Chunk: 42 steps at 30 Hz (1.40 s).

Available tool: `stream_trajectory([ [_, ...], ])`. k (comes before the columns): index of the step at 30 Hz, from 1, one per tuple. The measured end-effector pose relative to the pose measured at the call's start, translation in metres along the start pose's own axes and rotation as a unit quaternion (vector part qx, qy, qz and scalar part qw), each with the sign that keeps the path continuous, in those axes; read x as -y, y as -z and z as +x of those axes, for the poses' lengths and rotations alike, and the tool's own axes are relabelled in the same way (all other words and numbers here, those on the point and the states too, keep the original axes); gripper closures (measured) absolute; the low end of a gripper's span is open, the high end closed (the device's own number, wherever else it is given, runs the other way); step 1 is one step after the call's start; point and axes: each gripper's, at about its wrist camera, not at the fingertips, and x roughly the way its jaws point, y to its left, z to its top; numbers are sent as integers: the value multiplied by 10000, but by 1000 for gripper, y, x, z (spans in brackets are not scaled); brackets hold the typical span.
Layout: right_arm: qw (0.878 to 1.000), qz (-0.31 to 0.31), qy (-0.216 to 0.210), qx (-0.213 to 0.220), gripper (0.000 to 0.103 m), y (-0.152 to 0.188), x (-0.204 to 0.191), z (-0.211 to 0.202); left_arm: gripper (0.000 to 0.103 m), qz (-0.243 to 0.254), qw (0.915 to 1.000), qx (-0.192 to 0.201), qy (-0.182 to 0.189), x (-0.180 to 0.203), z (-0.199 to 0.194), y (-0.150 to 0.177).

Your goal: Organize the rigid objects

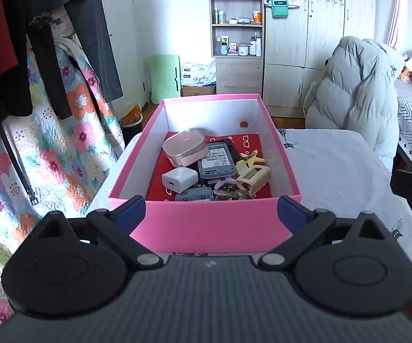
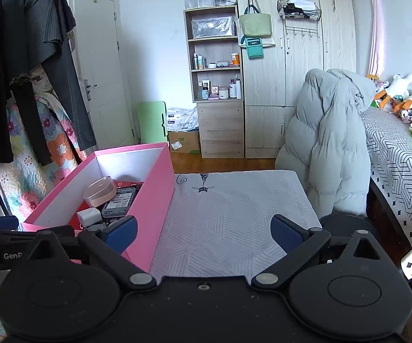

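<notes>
A pink box [image 1: 206, 223] with a white inside stands on a white cloth-covered table [image 1: 334, 165]. It holds a pink-gold round case [image 1: 184, 145], a white charger [image 1: 178, 179], a grey device [image 1: 217, 160], a cream hair clip [image 1: 253, 171], keys [image 1: 231, 193] and a red item [image 1: 160, 171] underneath. My left gripper [image 1: 210, 214] is open and empty, just before the box's near wall. My right gripper [image 2: 203, 233] is open and empty above the table [image 2: 234, 214], right of the box [image 2: 154, 200].
A rack of dark clothes [image 1: 34, 43] and a floral quilt [image 1: 34, 157] hang on the left. A grey puffer jacket [image 2: 329, 143] drapes over a chair behind the table. A bed [image 2: 400, 157] with plush toys is on the right; shelves [image 2: 214, 71] and a wardrobe [image 2: 291, 71] stand at the back.
</notes>
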Motion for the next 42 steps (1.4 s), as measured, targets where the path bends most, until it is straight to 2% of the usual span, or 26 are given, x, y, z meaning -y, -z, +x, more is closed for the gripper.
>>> stream_trajectory([
  [4,10000,12,21,0,2,1,-1,-2,3,44,10000,-39,66,1,-2,2],
  [13,9999,-42,93,82,2,3,2,-9,3,31,10000,-71,-37,2,-8,7],
  [22,9990,-151,245,352,1,10,-2,-23,0,-75,9993,260,-244,-3,-24,12],
  [27,9984,-146,346,412,0,13,-2,-30,0,197,9985,301,-422,2,-28,15],
  [35,9985,-117,314,424,0,15,0,-34,0,293,9976,430,-448,9,-37,19],
  [42,9988,-119,261,391,0,16,1,-34,0,276,9983,391,-322,13,-39,21],
])
